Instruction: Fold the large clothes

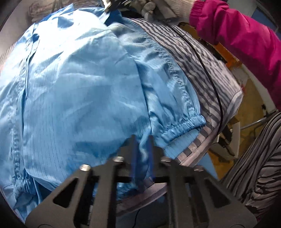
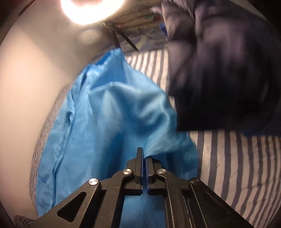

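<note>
A large shiny blue jacket [image 1: 84, 84] lies spread on a grey-and-white striped sheet [image 1: 196, 57]. Its elastic sleeve cuff [image 1: 184, 124] lies at the right side. My left gripper [image 1: 142, 140] is shut on a fold of the blue jacket near its lower edge. In the right wrist view my right gripper [image 2: 143, 154] is shut on a pinch of the blue jacket [image 2: 114, 108], which is lifted and bunched above the striped sheet [image 2: 237, 157]. The right gripper also shows at the top of the left wrist view [image 1: 112, 5], blurred.
A dark folded garment [image 2: 221, 73] lies on the sheet at the right. A person's magenta sleeve [image 1: 245, 38] and white-gloved hand [image 1: 175, 8] reach in at top right. A black cable [image 1: 210, 80] crosses the sheet. A bright lamp [image 2: 91, 8] and pale wall stand beyond.
</note>
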`<state>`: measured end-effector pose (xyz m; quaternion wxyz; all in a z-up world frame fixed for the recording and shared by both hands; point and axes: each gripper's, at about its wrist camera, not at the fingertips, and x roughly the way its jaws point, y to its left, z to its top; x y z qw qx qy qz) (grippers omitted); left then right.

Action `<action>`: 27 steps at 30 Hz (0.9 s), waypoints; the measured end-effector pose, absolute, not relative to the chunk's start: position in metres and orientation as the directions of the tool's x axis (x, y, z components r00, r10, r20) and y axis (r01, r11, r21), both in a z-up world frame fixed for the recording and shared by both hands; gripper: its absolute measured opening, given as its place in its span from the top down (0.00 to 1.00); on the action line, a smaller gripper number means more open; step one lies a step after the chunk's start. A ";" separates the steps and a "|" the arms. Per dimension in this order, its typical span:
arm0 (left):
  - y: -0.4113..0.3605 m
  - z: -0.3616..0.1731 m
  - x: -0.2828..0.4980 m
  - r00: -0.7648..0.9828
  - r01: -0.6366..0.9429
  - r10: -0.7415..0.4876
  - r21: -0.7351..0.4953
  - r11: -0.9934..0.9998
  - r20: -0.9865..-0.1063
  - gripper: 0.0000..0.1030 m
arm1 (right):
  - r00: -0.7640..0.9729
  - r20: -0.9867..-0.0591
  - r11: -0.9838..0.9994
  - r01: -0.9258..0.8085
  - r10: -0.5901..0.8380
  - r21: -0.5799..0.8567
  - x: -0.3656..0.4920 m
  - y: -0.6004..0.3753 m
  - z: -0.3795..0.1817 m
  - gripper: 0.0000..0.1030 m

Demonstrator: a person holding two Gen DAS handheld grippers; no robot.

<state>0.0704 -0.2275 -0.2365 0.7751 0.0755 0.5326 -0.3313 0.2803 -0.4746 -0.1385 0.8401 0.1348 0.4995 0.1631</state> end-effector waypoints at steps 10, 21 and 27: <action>-0.217 -0.210 0.067 0.179 0.538 -0.573 -0.409 0.738 -0.799 1.00 | 0.582 -0.719 0.905 -0.072 0.380 0.420 0.298 -0.500 -0.095 1.00; -0.234 -0.217 0.069 0.170 0.544 -0.601 -0.434 0.718 -0.781 1.00 | 0.430 -0.820 0.926 -0.178 0.378 0.333 0.268 -0.478 -0.135 0.64; -0.255 -0.209 0.069 0.134 0.563 -0.651 -0.483 0.671 -0.747 1.00 | 0.414 -0.873 0.963 -0.173 0.259 0.204 0.272 -0.466 -0.159 1.00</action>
